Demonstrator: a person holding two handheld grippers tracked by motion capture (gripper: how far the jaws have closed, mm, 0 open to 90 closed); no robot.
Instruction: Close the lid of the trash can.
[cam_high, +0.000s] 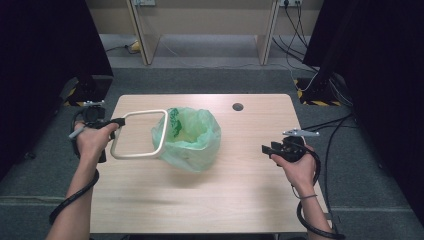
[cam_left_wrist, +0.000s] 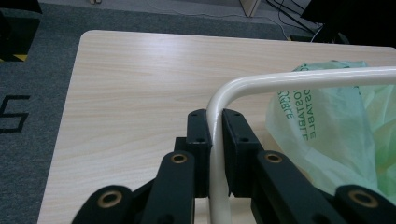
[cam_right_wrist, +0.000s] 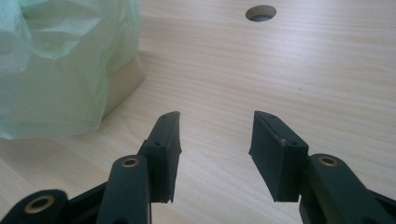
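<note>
Cream frame and green-bagged bin on the wooden table

A cream tube frame (cam_high: 138, 134), a rounded rectangle, is held above the table (cam_high: 240, 200) toward its left edge, tilted, its right side touching the bag. A translucent green bag (cam_high: 192, 137) with printed lettering is draped over a beige bin (cam_right_wrist: 122, 81), set left of centre, nearer the far edge.

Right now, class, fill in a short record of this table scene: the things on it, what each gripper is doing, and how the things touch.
Surface: pale wooden table with a round cable hole
Items: cream metal tube frame, rounded rectangle; green translucent plastic bag over a beige box
Left gripper: shut on the frame's corner
Right gripper: open, nothing between the jaws, apart from the bag
Contact: frame's far side lies against the bag
</note>
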